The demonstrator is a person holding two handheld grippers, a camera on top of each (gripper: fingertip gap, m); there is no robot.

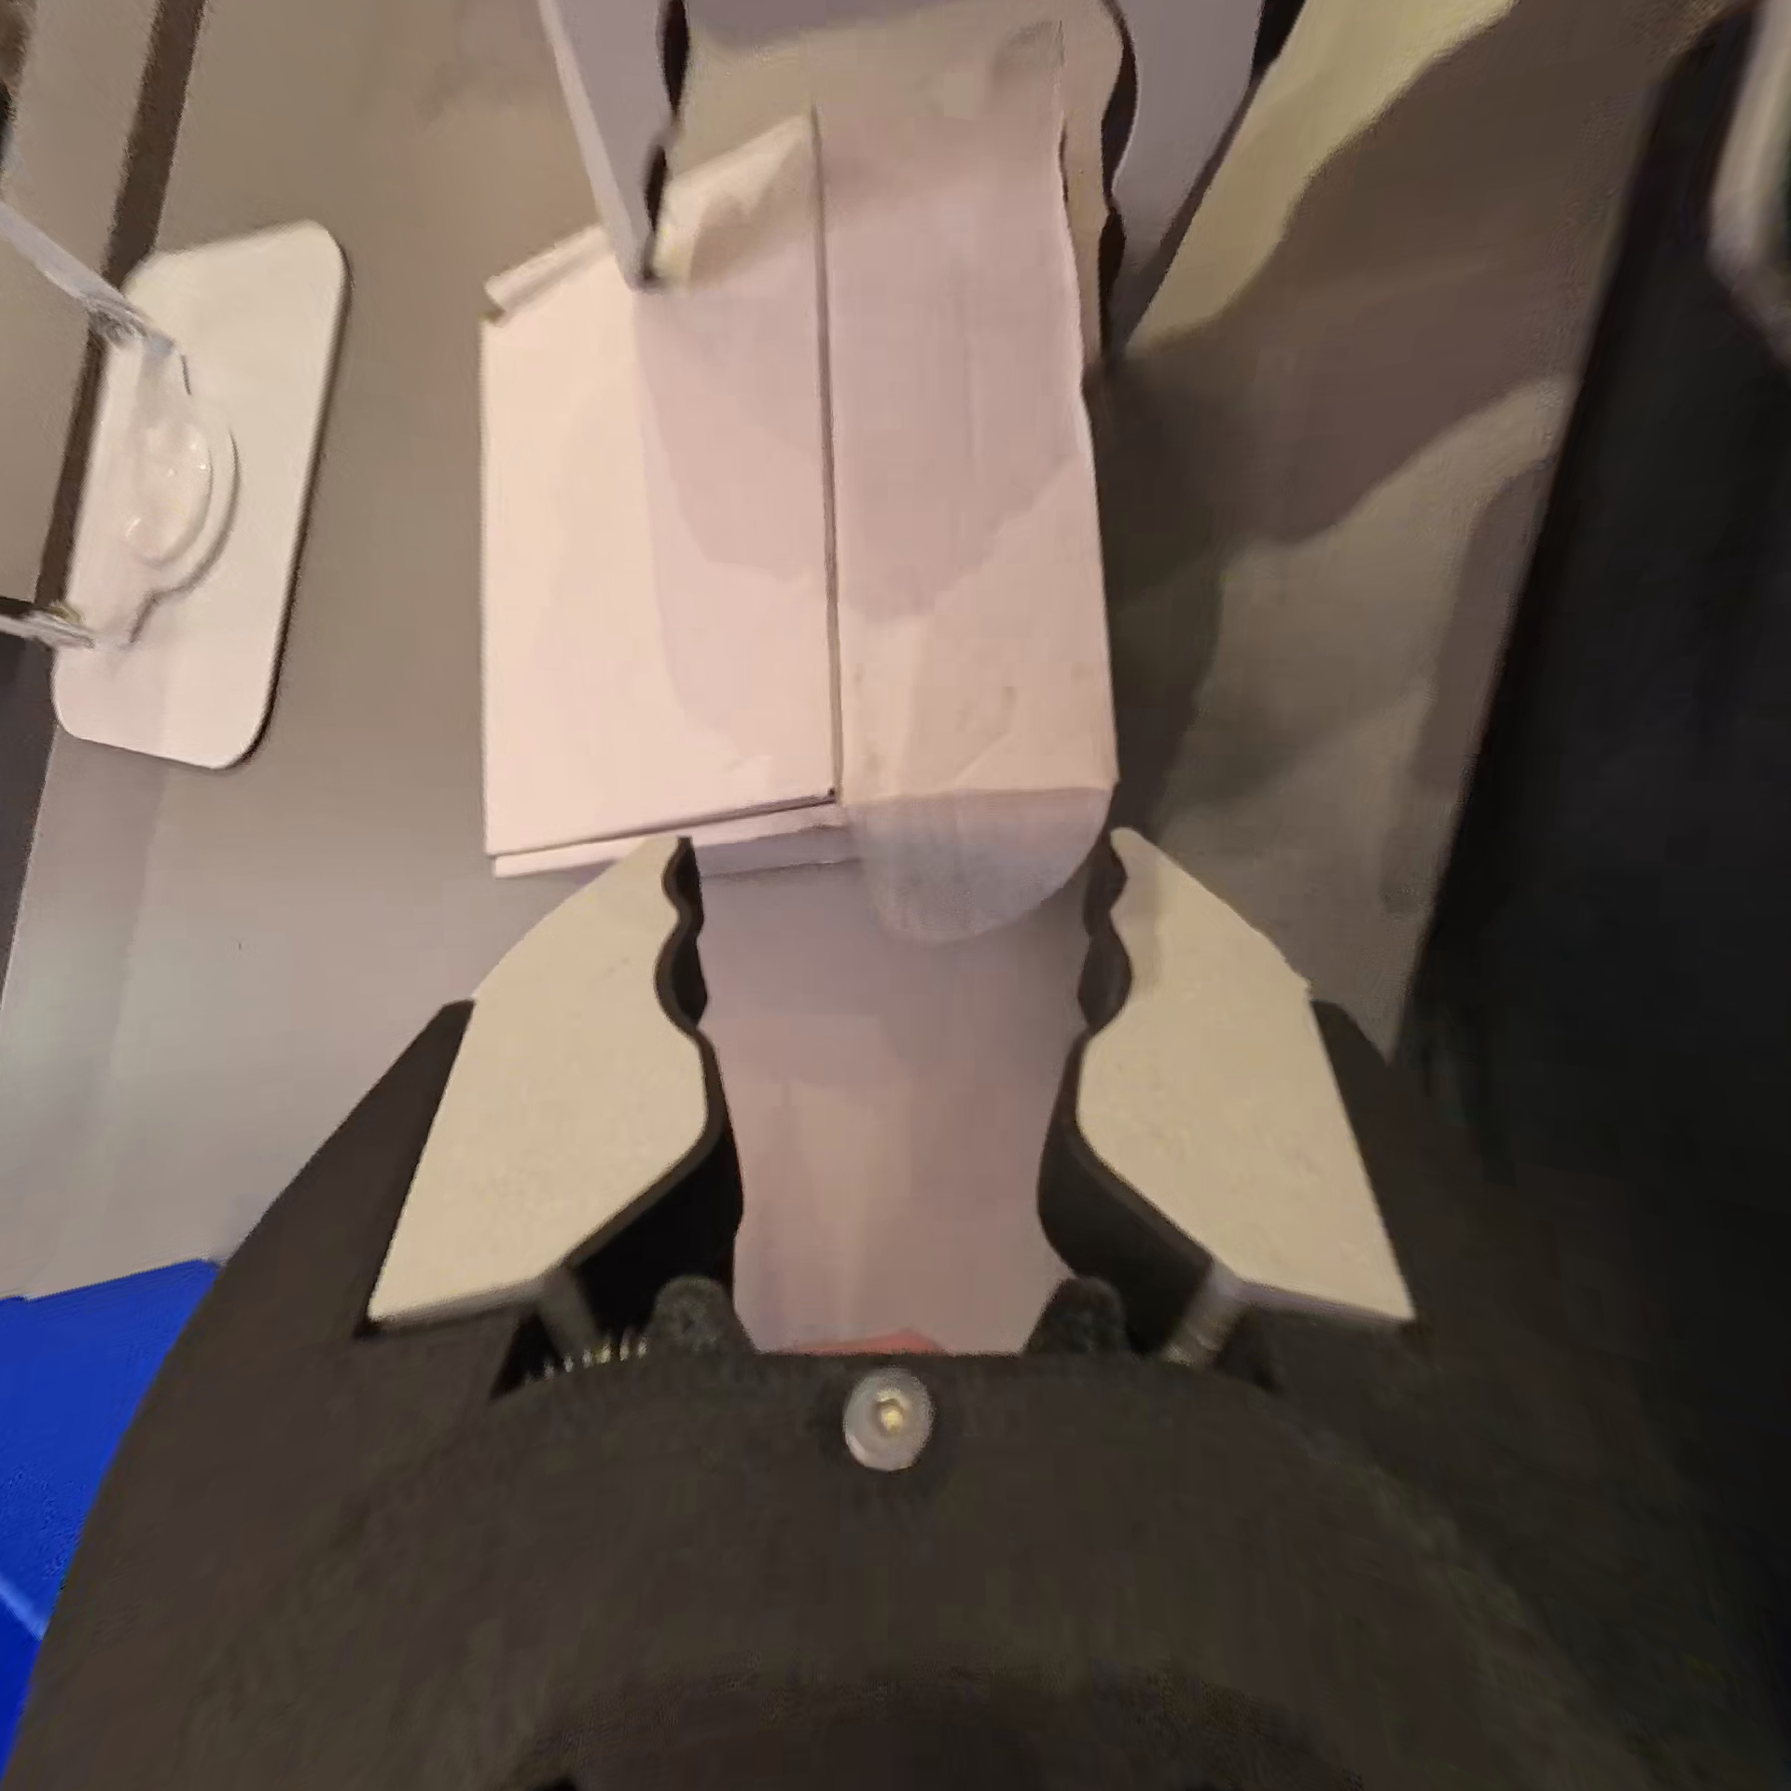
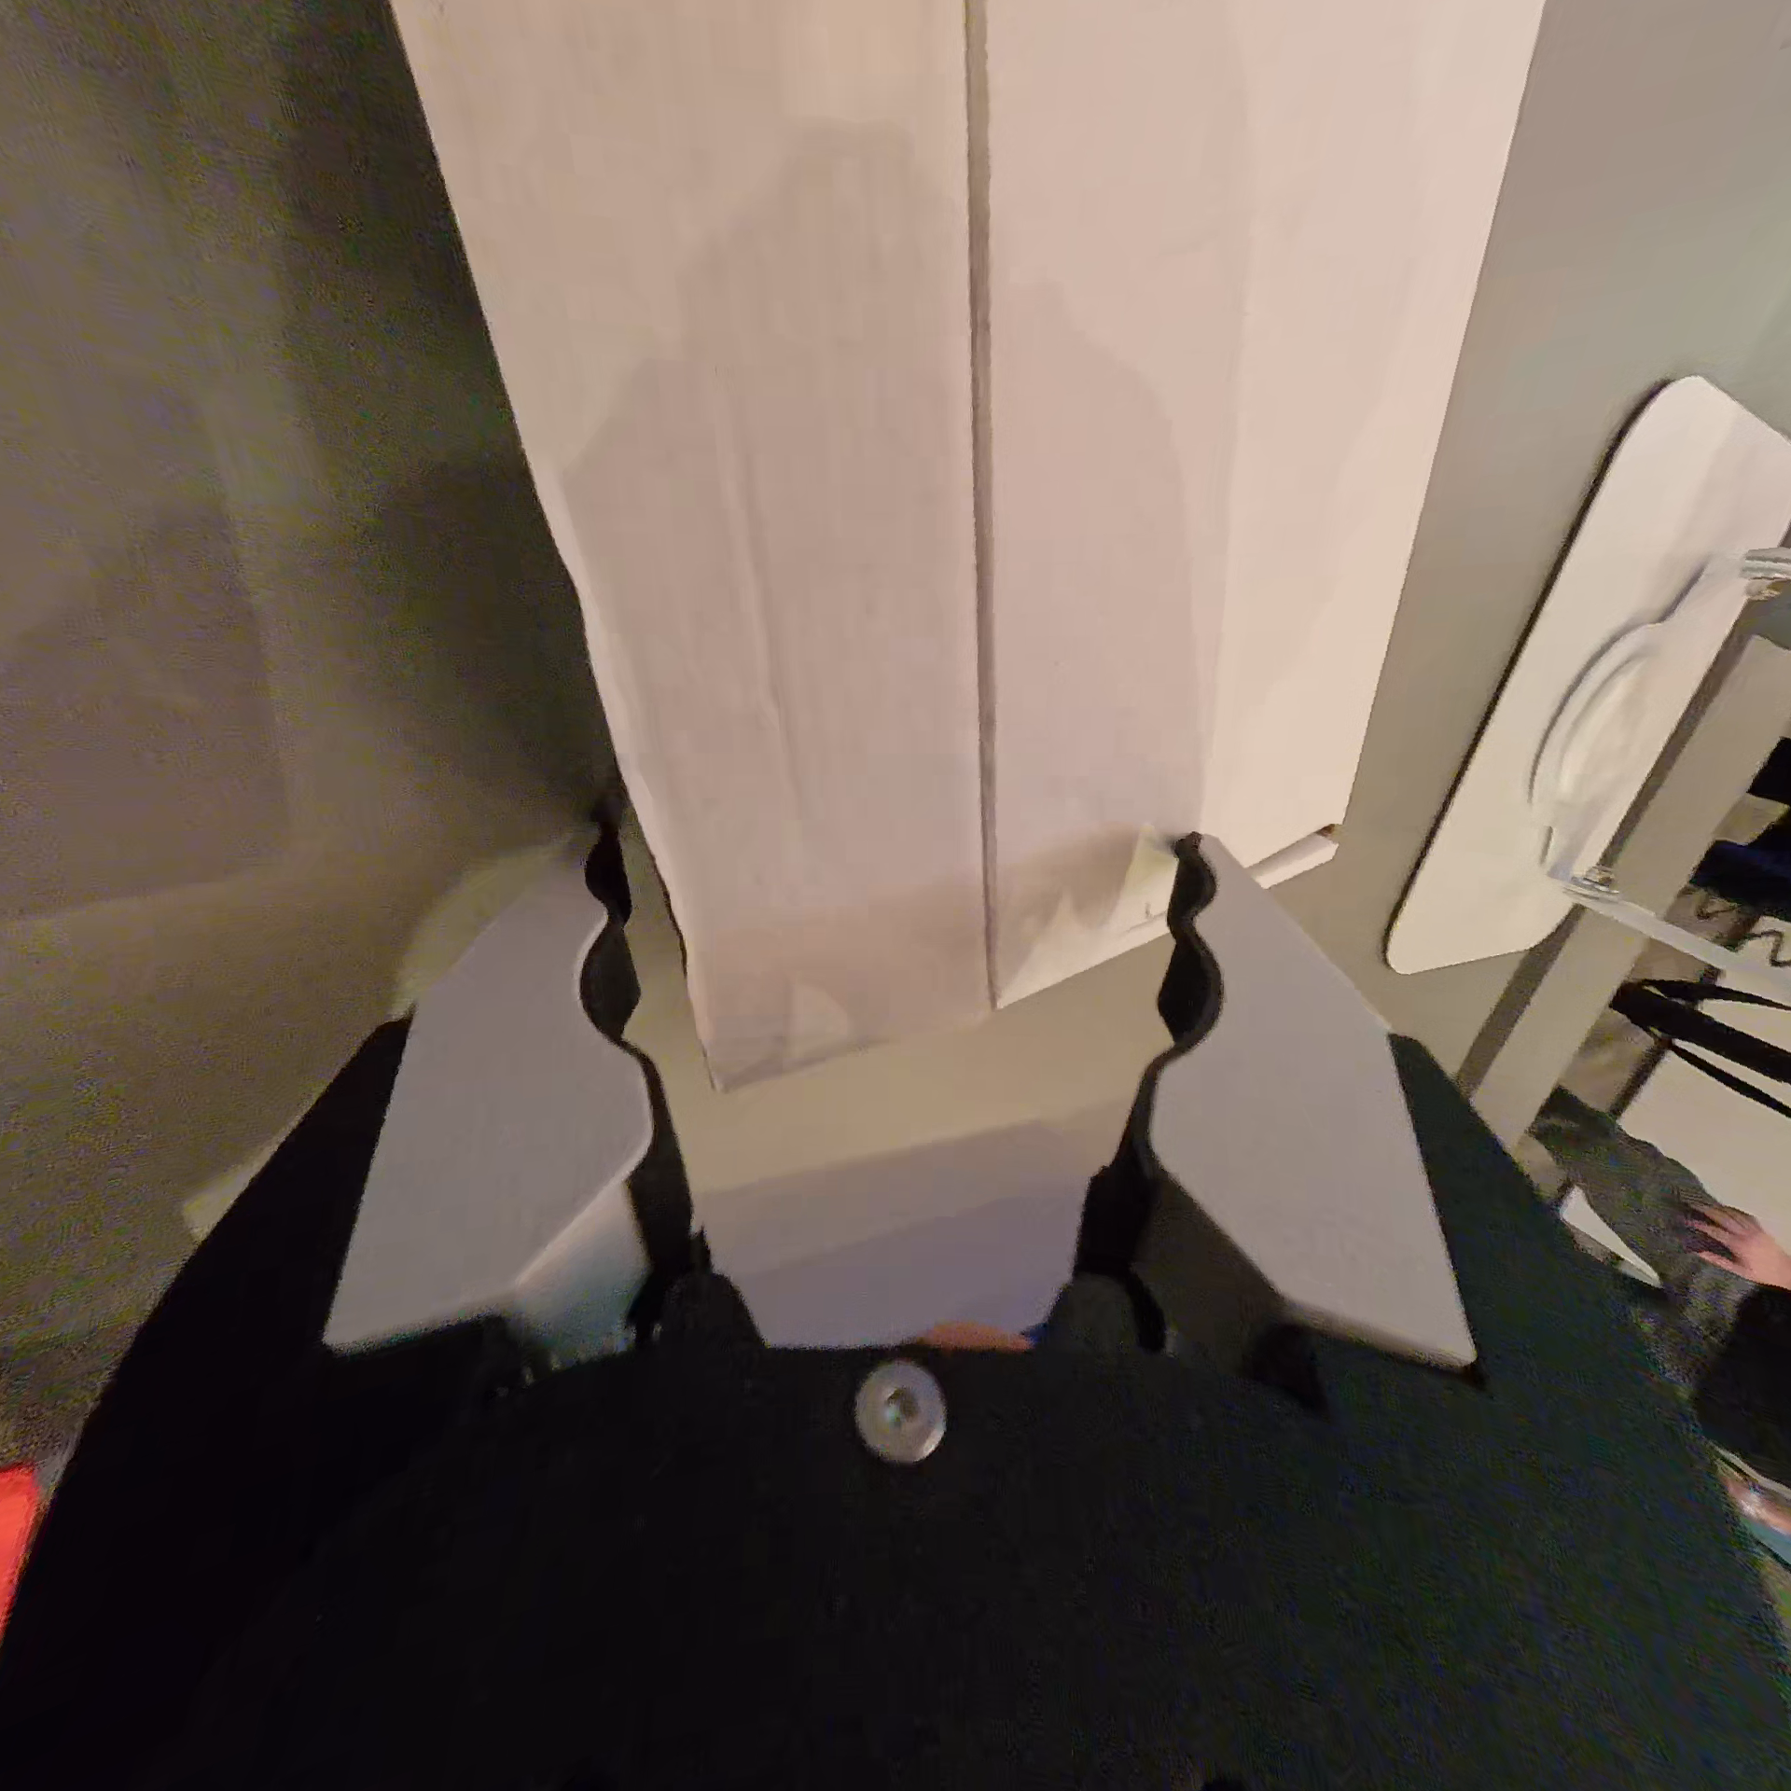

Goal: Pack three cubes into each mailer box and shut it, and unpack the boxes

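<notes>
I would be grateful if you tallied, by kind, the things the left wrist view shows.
Grippers: 2, the left gripper and the right gripper
White box: 1, as far as the blur lets me tell
White pad under a clear stand: 1
Blue bin: 1
Total: 5

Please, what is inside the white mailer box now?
Cannot be seen. The white mailer box looks closed; its flaps cover the inside in both views, so any cubes are hidden.
</notes>
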